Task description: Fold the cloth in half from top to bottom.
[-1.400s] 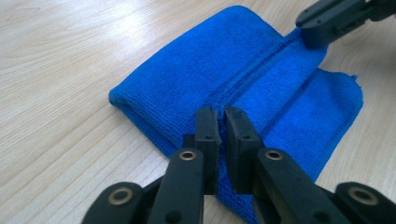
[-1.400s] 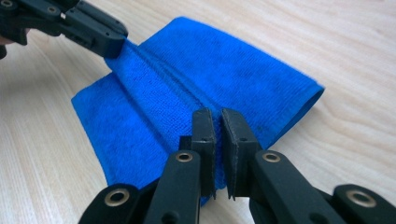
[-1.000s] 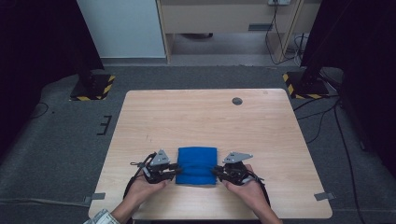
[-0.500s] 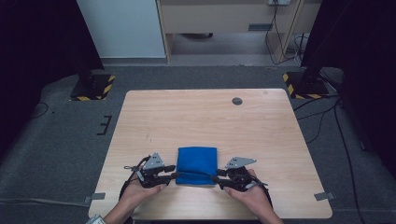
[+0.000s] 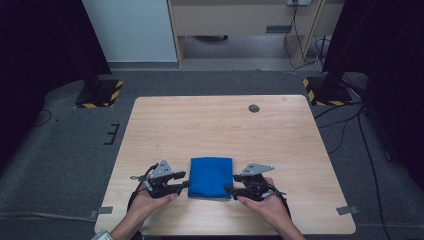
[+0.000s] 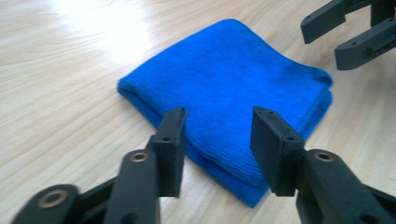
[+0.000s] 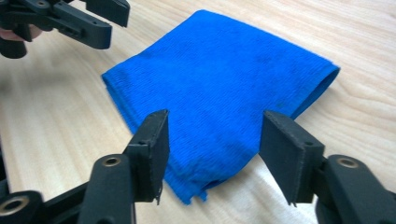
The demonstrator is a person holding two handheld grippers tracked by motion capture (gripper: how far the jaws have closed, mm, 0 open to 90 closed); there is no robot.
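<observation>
Folded blue cloth (image 5: 211, 177) lies flat on the wooden table (image 5: 220, 130), close to the person's edge, directly between the two grippers. No brand, label or writing can be read on it or on either tool.

Nearest in the left gripper view, the left gripper (image 6: 218, 135) stands with its black jaws parted and nothing pressed by them; they have just been opening. The cloth's near corner lies just past the tips, in line with the gap between them, low on the table. In the right gripper view the right gripper (image 7: 214, 140) stands likewise with its jaws apart, also just opened, and the cloth's corner sits below and beyond that gap, not pinched.

The cloth is a deep, even blue with a fine ribbed or terry weave. It is folded into a neat, nearly square pad of several layers, whose stacked edges show along the sides facing each set of jaws. One corner near the right jaws looks slightly ragged where the layers do not quite align.

Farther off, each gripper view shows the other gripper beyond the cloth's far side. Beyond the cloth, a small dark round disc (image 5: 254, 108) sits in the tabletop near its far edge.
</observation>
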